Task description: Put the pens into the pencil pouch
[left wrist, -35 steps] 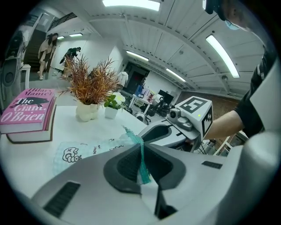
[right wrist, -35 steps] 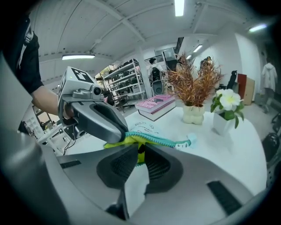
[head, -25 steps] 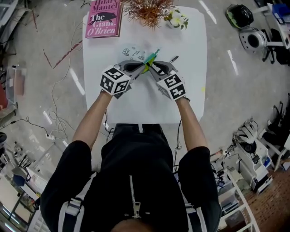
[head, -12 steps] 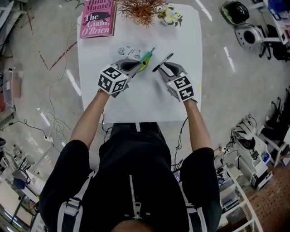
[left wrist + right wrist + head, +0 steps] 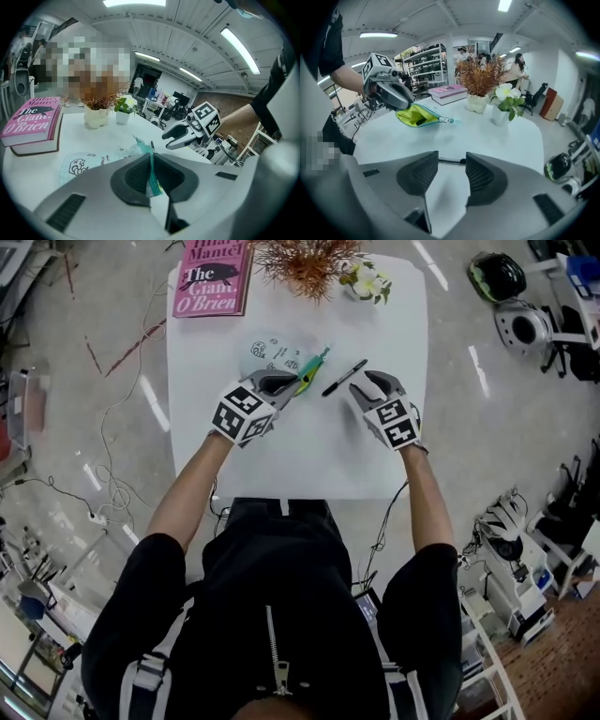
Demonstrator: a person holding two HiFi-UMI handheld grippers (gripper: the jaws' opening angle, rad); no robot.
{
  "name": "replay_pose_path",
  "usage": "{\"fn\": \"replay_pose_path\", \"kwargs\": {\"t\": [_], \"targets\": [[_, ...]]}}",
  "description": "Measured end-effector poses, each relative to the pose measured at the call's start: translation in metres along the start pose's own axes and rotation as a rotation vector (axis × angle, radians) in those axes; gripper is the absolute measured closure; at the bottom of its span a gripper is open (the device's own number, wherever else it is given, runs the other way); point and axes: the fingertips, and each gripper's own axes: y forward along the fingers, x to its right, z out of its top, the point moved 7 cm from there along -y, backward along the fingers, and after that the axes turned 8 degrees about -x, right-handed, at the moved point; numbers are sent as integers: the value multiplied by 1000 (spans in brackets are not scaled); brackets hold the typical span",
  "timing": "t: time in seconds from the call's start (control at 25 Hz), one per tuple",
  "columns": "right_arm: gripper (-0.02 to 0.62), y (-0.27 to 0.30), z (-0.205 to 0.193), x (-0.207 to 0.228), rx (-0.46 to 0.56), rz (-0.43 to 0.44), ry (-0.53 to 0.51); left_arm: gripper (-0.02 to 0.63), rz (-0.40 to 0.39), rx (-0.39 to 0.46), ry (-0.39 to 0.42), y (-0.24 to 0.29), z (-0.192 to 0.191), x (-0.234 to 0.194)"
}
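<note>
My left gripper [image 5: 291,384] is shut on the teal zipper edge of the pencil pouch [image 5: 309,370] and holds its mouth up off the white table [image 5: 300,451]. In the left gripper view the teal edge [image 5: 151,164] runs between the closed jaws, and the pouch's translucent doodled body [image 5: 89,161] lies beyond. The right gripper view shows the pouch's yellow-green inside [image 5: 415,116]. A black pen [image 5: 344,378] lies on the table right of the pouch. My right gripper [image 5: 360,382] sits at the pen's near end; its jaws have just been opening, with the pen [image 5: 451,161] just ahead, not gripped.
A pink book [image 5: 212,279] lies at the table's far left corner. A dried orange plant [image 5: 307,263] and a small pot of white flowers [image 5: 367,282] stand along the far edge. Cables run over the floor to the left.
My right gripper left the pouch mouth and moved right to the black pen, its jaws spreading. The left gripper kept its hold on the pouch.
</note>
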Motion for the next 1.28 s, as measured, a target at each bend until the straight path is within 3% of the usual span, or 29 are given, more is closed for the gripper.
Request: {"fn": "replay_pose_path", "kwargs": {"t": [0.2, 0.76, 1.12, 1.28], "targets": [[361, 10, 4, 18, -66, 24, -150, 566, 5, 4, -29, 1, -1, -6], [345, 50, 3, 31, -200, 142, -407, 566, 20, 8, -90, 1, -2, -18], [347, 54, -9, 35, -238, 150, -372, 566, 23, 15, -116, 2, -3, -21], [393, 49, -18, 34, -223, 138, -329, 566, 32, 11, -123, 0, -6, -23]]}}
